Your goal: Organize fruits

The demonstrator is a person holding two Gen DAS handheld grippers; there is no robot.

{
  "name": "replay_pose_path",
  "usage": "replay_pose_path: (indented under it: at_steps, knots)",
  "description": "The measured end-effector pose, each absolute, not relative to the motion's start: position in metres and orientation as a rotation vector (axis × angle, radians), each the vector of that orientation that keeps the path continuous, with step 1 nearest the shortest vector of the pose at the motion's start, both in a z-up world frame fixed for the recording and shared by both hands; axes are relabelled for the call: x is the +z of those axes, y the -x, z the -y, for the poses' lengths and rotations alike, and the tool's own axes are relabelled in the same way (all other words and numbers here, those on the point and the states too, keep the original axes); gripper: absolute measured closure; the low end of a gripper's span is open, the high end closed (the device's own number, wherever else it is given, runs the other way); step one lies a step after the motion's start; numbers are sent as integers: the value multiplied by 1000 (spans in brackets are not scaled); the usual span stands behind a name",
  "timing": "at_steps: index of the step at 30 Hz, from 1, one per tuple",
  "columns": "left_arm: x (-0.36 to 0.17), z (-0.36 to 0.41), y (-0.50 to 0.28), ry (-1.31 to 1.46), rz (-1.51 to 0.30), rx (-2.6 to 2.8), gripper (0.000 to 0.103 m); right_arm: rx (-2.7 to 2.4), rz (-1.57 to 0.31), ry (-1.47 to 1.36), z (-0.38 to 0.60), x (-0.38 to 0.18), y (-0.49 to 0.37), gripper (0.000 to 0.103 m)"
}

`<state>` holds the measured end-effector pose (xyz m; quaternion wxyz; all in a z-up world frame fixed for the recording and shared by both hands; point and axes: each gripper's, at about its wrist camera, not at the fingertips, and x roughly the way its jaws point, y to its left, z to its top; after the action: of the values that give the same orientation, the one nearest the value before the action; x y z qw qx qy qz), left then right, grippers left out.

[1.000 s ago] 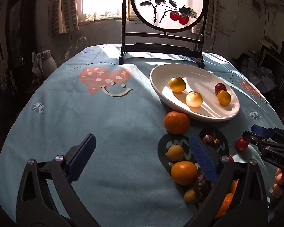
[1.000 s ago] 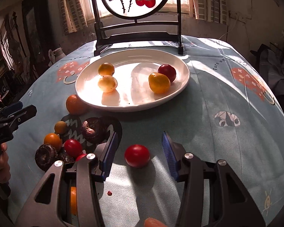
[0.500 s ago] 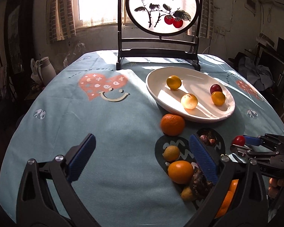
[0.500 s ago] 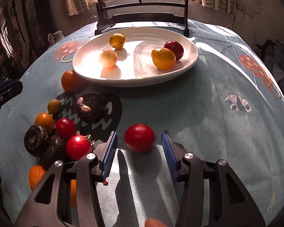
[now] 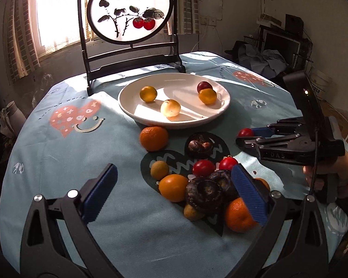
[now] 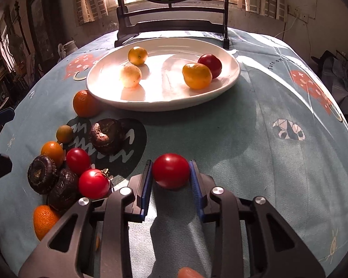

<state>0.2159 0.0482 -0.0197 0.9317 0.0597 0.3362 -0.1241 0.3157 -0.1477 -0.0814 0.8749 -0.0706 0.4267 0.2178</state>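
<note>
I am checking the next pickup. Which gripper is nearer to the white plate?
Right. The right gripper, shut on a red tomato, sits just short of the white plate; the left gripper waits open behind the fruit pile.

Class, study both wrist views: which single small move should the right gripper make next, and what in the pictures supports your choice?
Probably a short lift. The right gripper has just closed its blue pads on the red tomato, which sits on the tablecloth. The white plate, already holding four fruits, lies straight ahead.

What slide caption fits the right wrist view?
Right tool shut on a round red tomato, before the white oval plate.
</note>
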Motion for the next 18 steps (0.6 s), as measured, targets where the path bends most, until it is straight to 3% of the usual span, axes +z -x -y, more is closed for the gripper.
replay_pose_path:
  at_steps: [3, 8, 18]
  knots:
    - [-27, -40, -202, -209, -674, -298, 9, 452, -895, 153, 146, -82, -315, 72]
    - [-44, -36, -204, -222, -739, -342, 51, 450, -899, 151, 146, -83, -315, 72]
    - [-51, -25, -203, -274, -724, -345, 50, 449, -900, 153, 145, -83, -315, 72]
